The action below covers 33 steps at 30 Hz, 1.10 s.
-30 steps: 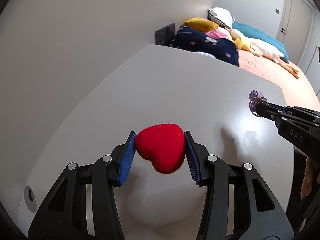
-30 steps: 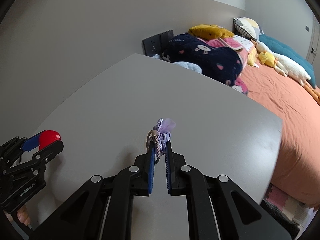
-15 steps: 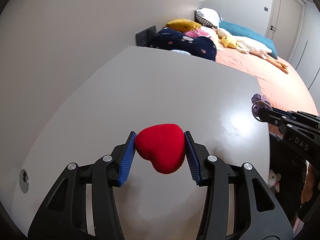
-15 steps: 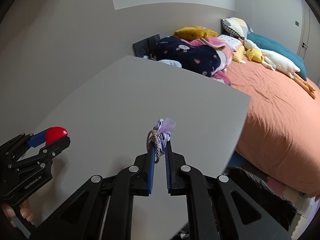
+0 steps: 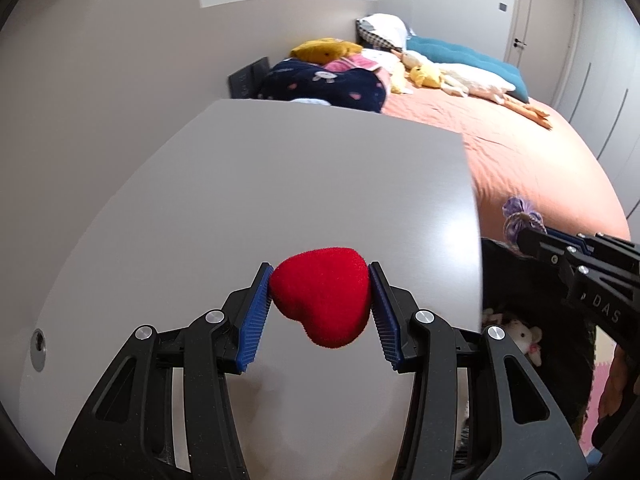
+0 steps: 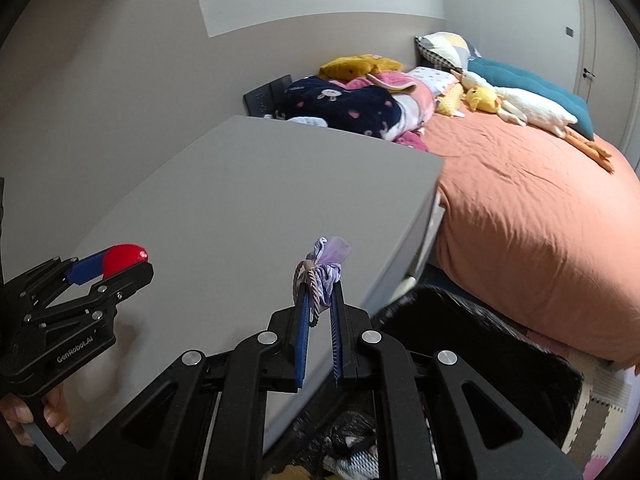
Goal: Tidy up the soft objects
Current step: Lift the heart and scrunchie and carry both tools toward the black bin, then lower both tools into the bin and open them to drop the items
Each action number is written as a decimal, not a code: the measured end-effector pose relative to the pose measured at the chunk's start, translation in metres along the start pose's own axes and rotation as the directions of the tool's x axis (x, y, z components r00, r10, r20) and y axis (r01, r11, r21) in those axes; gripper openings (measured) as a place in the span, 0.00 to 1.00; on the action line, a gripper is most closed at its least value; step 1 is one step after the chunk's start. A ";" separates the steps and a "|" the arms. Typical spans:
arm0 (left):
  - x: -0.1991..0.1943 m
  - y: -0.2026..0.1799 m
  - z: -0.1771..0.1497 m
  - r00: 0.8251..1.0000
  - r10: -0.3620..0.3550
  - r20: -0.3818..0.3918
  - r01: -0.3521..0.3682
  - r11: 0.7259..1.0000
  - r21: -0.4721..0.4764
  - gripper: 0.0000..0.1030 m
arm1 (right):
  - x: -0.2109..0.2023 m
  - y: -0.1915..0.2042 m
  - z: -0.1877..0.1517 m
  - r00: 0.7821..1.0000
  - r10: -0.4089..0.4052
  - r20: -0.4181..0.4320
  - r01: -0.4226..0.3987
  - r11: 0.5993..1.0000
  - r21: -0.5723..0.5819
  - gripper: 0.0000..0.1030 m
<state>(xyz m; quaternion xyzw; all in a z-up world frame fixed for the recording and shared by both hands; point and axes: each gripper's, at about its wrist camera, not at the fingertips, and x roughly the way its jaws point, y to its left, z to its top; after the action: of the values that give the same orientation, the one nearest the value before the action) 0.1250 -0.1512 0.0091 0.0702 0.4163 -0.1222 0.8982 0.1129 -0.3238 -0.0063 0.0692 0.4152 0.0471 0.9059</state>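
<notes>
The red plush heart (image 5: 322,300) sits clamped between the blue pads of the left gripper (image 5: 320,304), held in the air above the near part of the grey tabletop (image 5: 280,184); its pointed end hangs down toward the camera and both pads press into its sides. In the right wrist view the same heart shows as a red bulge (image 6: 122,258) at the tip of the left gripper, with the person's fingers (image 6: 52,412) wrapped round the handle below. The right gripper (image 6: 320,300) is closed almost fully on a small bunch of purple fabric and cord, a scrunchie-like bundle (image 6: 326,260) that sticks up past the fingertips; it hangs over the right edge of the tabletop, where a dark bag or bin (image 6: 472,332) opens below. From the left wrist view that bundle (image 5: 520,216) appears at the right, just off the tabletop's edge, and a small white plush toy (image 5: 520,330) lies inside the dark container beneath it. Beyond the tabletop stretches a bed with an orange cover (image 6: 520,208), carrying a navy patterned blanket (image 6: 344,108), a mustard plush (image 6: 360,65), a yellow duck (image 6: 482,98), a long white goose toy (image 6: 536,114) and a teal cushion (image 6: 532,86). A closed door (image 5: 548,16) stands in the far wall.
</notes>
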 end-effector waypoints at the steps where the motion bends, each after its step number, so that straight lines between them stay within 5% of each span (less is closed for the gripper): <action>1: 0.000 -0.005 0.000 1.000 -0.004 0.002 0.004 1.000 0.008 0.46 | -0.003 -0.003 -0.003 1.000 -0.002 0.002 0.002 1.000 0.004 0.11; 33: -0.005 -0.149 0.001 0.988 -0.155 -0.014 0.154 0.963 0.221 0.46 | -0.082 -0.122 -0.053 0.987 -0.146 0.068 0.132 0.975 0.179 0.11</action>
<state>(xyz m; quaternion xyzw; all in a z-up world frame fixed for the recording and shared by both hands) 0.0815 -0.2932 0.0102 0.1367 0.4028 -0.2376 0.8733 0.0228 -0.4509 0.0005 0.1205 0.3847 -0.0556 0.9134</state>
